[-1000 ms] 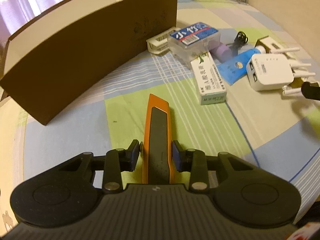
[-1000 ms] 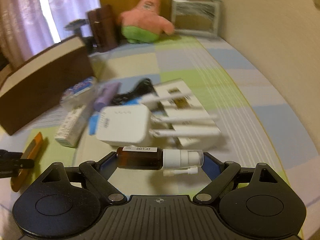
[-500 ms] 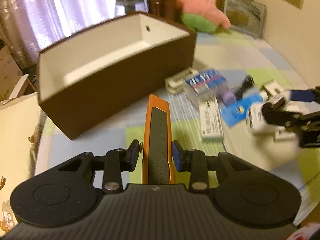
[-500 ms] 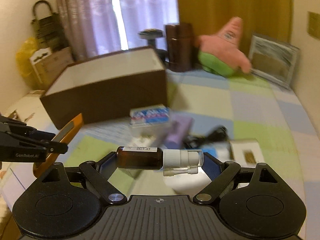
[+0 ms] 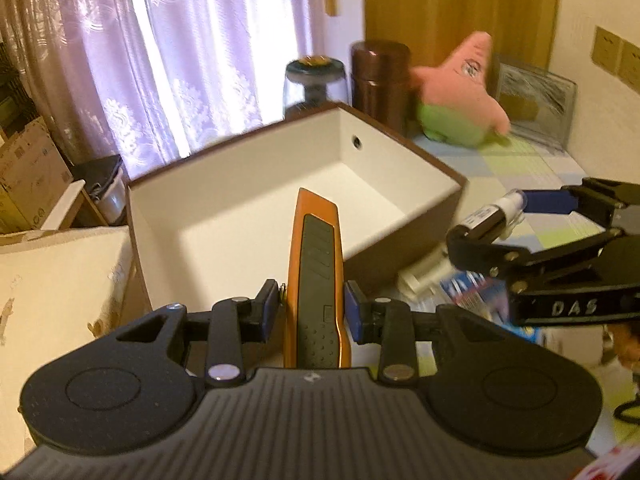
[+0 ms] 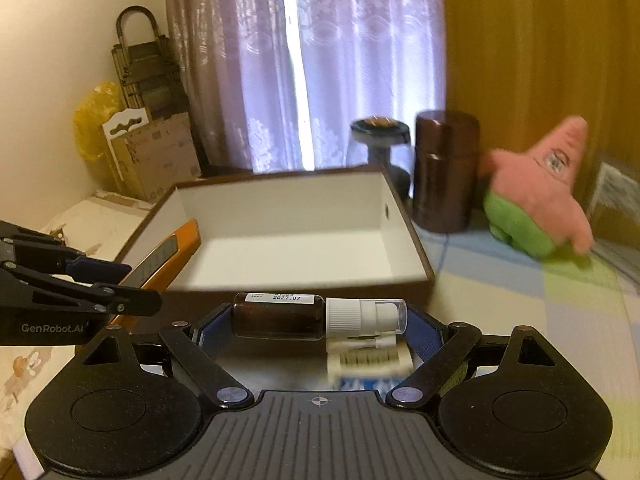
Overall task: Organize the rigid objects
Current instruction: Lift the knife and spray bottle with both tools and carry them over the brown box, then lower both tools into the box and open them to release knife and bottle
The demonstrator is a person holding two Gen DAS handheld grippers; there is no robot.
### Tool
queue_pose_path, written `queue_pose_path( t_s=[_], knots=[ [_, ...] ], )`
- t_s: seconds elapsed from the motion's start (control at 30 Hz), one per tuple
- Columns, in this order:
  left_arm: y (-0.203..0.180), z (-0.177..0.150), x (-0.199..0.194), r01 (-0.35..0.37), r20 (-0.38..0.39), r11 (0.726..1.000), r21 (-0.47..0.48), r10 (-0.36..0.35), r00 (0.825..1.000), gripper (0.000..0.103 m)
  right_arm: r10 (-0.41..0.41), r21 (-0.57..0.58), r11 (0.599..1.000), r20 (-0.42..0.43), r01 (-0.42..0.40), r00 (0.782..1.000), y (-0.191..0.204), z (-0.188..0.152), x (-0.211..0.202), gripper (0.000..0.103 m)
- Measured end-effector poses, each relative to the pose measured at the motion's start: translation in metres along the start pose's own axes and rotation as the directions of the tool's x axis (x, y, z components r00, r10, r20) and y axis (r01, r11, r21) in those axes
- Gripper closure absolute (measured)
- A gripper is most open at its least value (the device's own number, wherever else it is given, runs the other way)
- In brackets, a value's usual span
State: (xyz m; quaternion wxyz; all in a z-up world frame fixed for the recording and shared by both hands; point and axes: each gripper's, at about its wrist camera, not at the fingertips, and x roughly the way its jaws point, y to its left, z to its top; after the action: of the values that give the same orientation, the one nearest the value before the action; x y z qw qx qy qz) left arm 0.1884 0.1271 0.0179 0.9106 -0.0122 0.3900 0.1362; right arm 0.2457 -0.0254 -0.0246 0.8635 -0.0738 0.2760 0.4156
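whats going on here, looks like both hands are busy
A person is tidying loose items into the brown box with white lining. The left tongs grip an orange utility knife, its tip pointing into the box. The right tongs hold a brown spray bottle sideways, just short of the box's near wall. The box interior looks empty.

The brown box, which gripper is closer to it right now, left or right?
Left. The left gripper has its orange utility knife tipped over the brown box wall. The right gripper, clamping the spray bottle, sits short of the front wall.
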Motion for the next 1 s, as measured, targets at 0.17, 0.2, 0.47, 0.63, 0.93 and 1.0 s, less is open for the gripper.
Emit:
queue_pose_path(
  t_s=[0.17,0.2,0.47,0.63,0.93,1.0],
  knots=[
    [0.016,0.023,0.017,-0.031,0.012,0.999,-0.013,0.031,0.999,0.073,0.001,0.001,1.000,0.001,-0.001,1.000,0.001,0.022,0.030,0.017],
    [0.020,0.027,0.023,-0.037,0.011,0.999,-0.019,0.038,0.999,0.073,0.002,0.002,1.000,-0.002,-0.002,1.000,0.001,0.025,0.036,0.017],
    [0.042,0.047,0.060,-0.071,-0.006,0.996,-0.061,0.071,0.997,0.073,-0.007,0.023,1.000,-0.043,0.008,0.999,-0.009,0.045,0.082,0.017],
    [0.048,0.050,0.087,-0.083,-0.042,0.994,-0.078,0.079,0.996,0.072,-0.014,0.019,1.000,-0.088,0.015,0.996,-0.014,0.048,0.110,0.017],
    [0.052,0.047,0.132,-0.083,-0.124,0.991,-0.104,0.070,0.990,0.072,-0.026,0.005,1.000,-0.195,0.028,0.980,-0.025,0.047,0.148,0.017],
    [0.054,0.045,0.139,-0.083,-0.142,0.991,-0.107,0.068,0.988,0.072,-0.027,-0.011,1.000,-0.215,0.025,0.976,-0.025,0.046,0.154,0.017]
  ],
)
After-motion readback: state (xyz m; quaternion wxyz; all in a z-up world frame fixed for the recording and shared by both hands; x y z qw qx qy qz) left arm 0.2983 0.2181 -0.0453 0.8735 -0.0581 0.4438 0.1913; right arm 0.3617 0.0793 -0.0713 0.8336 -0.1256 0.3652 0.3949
